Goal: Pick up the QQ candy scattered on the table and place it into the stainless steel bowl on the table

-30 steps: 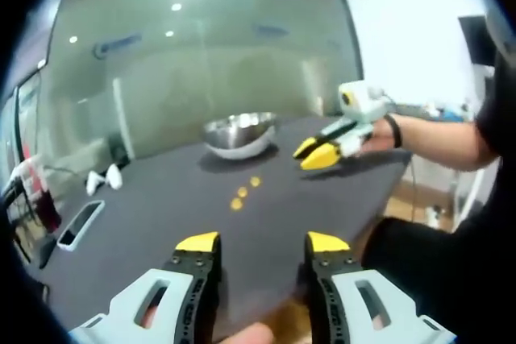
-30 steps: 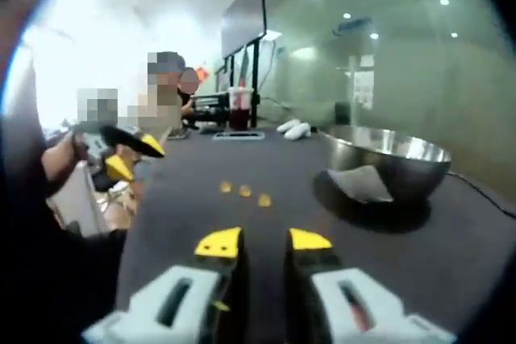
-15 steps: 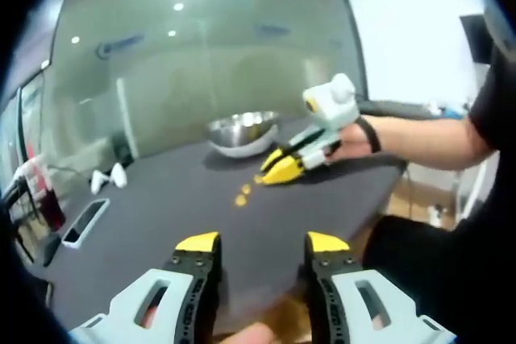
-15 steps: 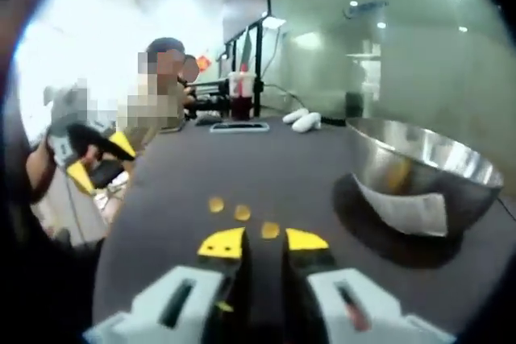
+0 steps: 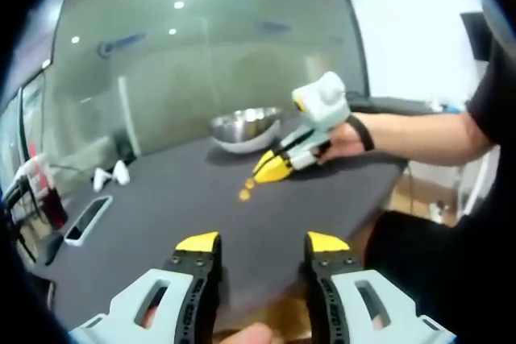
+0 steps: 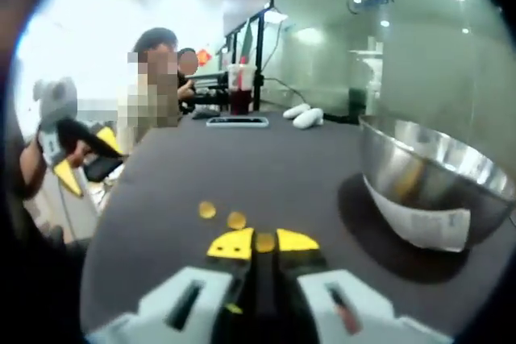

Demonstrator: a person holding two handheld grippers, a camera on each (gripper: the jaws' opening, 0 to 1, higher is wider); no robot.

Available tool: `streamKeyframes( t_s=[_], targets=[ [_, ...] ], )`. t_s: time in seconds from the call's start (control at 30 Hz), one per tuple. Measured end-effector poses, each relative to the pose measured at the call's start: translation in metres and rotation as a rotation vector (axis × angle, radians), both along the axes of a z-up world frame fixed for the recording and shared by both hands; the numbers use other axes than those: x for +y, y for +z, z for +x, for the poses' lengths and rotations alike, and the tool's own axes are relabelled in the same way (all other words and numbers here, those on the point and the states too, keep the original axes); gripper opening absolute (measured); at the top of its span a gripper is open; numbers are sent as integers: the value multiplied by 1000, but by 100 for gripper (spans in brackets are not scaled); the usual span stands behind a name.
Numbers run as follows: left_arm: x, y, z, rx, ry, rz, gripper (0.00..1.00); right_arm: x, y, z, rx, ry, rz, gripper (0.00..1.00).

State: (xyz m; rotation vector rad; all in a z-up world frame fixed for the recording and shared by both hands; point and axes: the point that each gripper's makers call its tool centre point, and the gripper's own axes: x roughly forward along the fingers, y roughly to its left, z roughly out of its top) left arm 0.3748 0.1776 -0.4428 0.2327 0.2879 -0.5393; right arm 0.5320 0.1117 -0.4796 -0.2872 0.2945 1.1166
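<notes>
Right gripper view: right hand-held gripper (image 6: 264, 242) closed on a yellow candy (image 6: 264, 241) | bowl (image 6: 435, 179) to its right | left hand-held gripper (image 5: 264, 242) open above counter (image 5: 161, 199).

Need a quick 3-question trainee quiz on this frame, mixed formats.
1. True or false: the right gripper has its jaws closed around a candy.
2. How many other candies lie on the table beyond its tips?
3. In the right gripper view, the bowl stands on which side of the candies? A) left B) right

Key: 1 true; 2 two, one and another; 3 B.
</notes>
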Motion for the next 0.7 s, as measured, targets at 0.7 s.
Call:
streamKeyframes(
  t_s=[0.7],
  targets=[
    [-6, -2, 4, 5, -8, -4, 42, -66, 107, 31, -225, -359, 240, 9]
  ],
)
